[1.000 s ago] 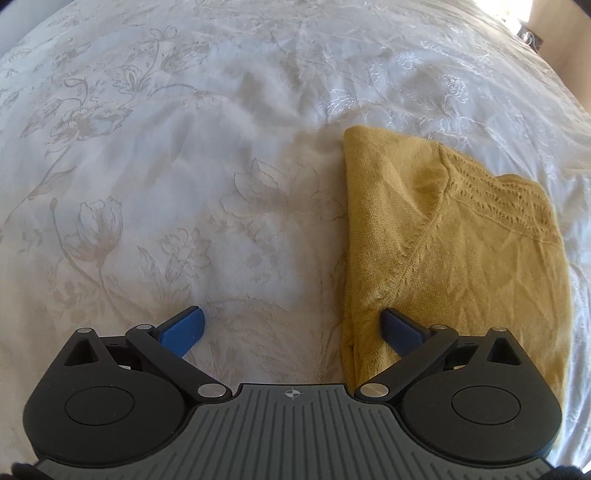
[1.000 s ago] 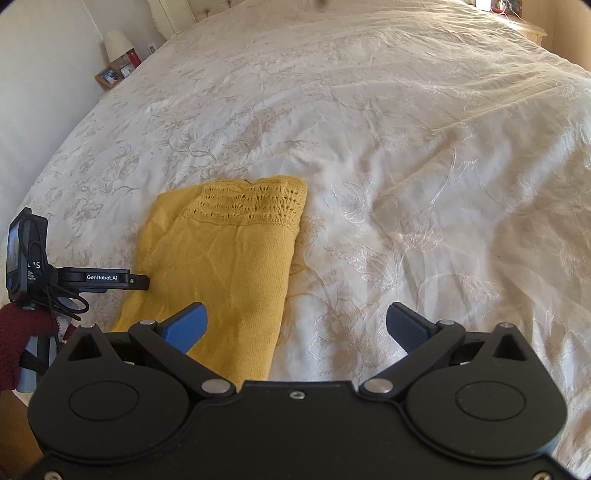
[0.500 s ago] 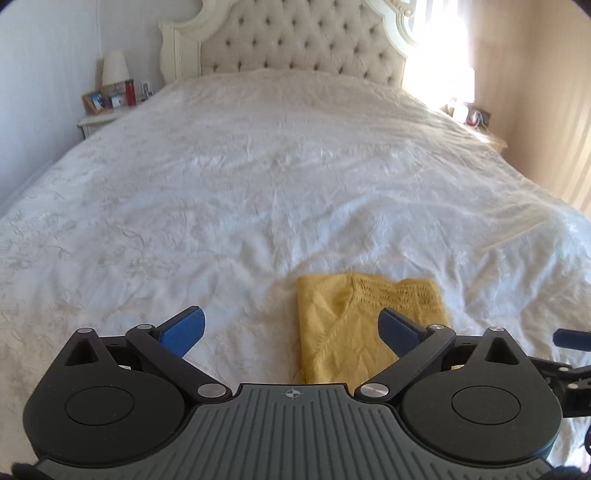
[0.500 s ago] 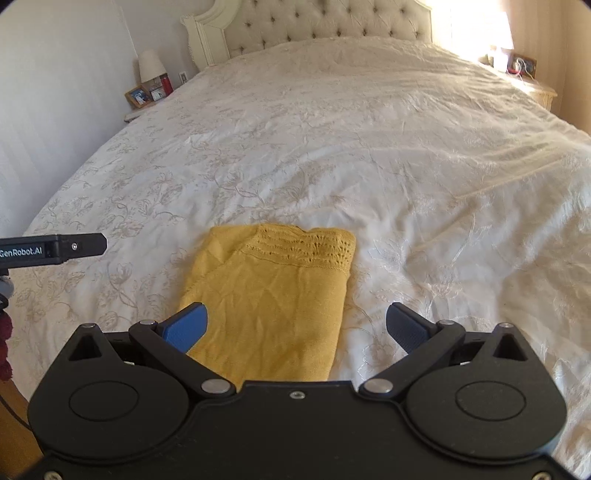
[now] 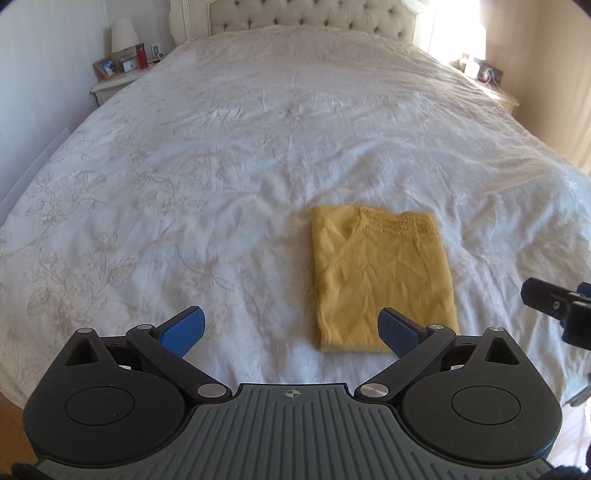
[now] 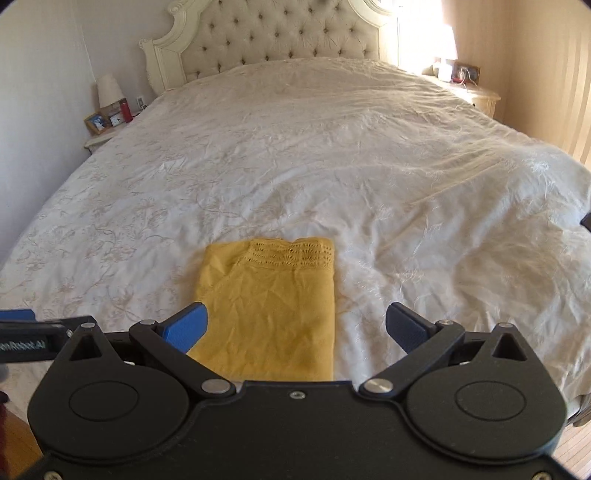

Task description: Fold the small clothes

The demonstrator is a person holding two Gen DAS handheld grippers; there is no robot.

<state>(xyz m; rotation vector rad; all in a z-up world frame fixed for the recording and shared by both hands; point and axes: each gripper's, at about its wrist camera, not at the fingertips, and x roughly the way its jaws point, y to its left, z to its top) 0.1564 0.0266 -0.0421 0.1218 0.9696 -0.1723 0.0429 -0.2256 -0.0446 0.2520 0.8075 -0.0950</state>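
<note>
I hold the left gripper (image 5: pixel 291 328) and right gripper (image 6: pixel 295 326) with jaws spread wide and empty, clear of the cloth. The yellow garment (image 6: pixel 269 306) lies folded flat on the bedspread's (image 6: pixel 369 166) near edge, apparently finished.

Home bedroom: large bed (image 6: pixel 332 155) under white floral bedspread, tufted cream headboard (image 6: pixel 280 33), nightstand (image 5: pixel 110 83) with lamp (image 5: pixel 122 35), photo frame (image 5: pixel 105 66), red bottle (image 5: pixel 141 56); second nightstand (image 6: pixel 476 98) opposite.

White lettering, partly cut off, reads "onRobot.AI" on the black bar of the left tongs (image 6: pixel 22 345).
</note>
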